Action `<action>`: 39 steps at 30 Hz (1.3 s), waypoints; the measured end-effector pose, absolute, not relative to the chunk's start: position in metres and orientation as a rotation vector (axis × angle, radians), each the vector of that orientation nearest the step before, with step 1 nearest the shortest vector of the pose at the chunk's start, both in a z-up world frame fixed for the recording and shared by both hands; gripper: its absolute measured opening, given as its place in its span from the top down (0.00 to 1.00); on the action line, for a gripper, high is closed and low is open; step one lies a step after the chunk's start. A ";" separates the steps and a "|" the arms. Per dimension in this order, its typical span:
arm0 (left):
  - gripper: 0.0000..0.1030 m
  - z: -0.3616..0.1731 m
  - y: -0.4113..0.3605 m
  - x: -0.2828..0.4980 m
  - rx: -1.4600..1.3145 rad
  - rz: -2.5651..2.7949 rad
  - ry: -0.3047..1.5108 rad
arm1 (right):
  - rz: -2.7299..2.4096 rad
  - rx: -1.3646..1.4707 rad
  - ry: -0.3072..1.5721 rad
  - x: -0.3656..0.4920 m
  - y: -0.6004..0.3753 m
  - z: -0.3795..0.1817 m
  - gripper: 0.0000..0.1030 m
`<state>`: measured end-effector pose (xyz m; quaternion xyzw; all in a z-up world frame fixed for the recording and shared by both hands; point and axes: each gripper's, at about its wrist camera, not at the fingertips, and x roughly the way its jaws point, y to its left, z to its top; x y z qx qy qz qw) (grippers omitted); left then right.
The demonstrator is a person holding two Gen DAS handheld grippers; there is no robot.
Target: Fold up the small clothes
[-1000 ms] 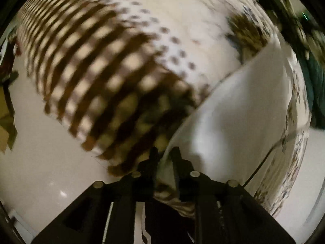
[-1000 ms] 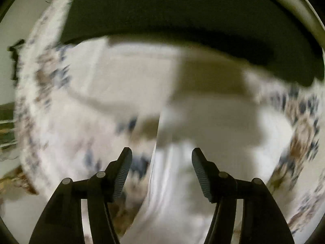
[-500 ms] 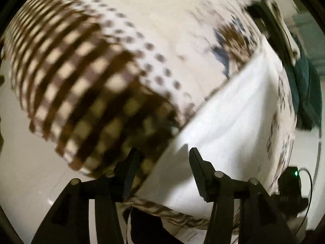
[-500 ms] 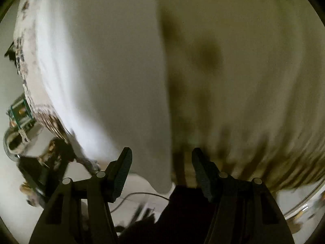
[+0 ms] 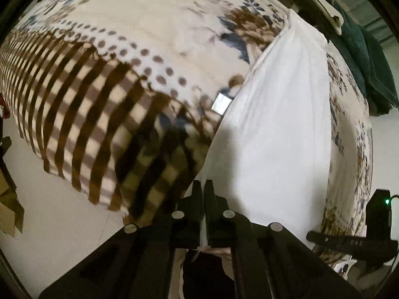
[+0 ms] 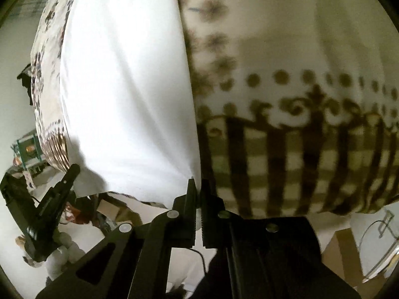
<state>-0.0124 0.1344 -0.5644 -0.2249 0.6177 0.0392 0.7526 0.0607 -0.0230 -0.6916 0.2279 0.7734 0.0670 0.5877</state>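
A white garment (image 5: 279, 114) lies flat on a patterned table cover (image 5: 119, 92) with brown checks, dots and flowers. My left gripper (image 5: 202, 186) is shut on the garment's near left corner at the table's front edge. In the right wrist view the same white garment (image 6: 124, 94) fills the left half, and my right gripper (image 6: 197, 186) is shut on its near right corner. The left gripper also shows in the right wrist view (image 6: 49, 199), low at the left. The right gripper also shows in the left wrist view (image 5: 349, 244), low at the right.
A dark green cloth (image 5: 361, 57) lies at the far right of the table. A small silver tag (image 5: 220, 104) sits by the garment's left edge. Cardboard boxes (image 6: 341, 251) and a clear container (image 6: 379, 244) stand on the floor below the table edge.
Both grippers were open half a second ago. They have closed on the white garment's two near corners. The right gripper has dropped to the table's front edge.
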 end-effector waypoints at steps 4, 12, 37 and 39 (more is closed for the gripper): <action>0.99 -0.576 0.135 -0.020 -0.512 0.100 1.383 | 0.142 0.516 1.817 0.060 -0.054 -0.689 0.98; 0.93 -0.539 0.149 0.001 -0.526 0.126 1.433 | 0.235 0.643 1.890 0.084 -0.074 -0.687 0.74; 0.33 -0.578 0.063 0.507 -0.367 -0.336 1.184 | 0.298 0.776 1.348 0.571 -0.144 -0.663 0.55; 0.33 -0.587 0.062 0.521 -0.377 -0.332 1.197 | 0.229 0.753 1.368 0.594 -0.149 -0.679 0.56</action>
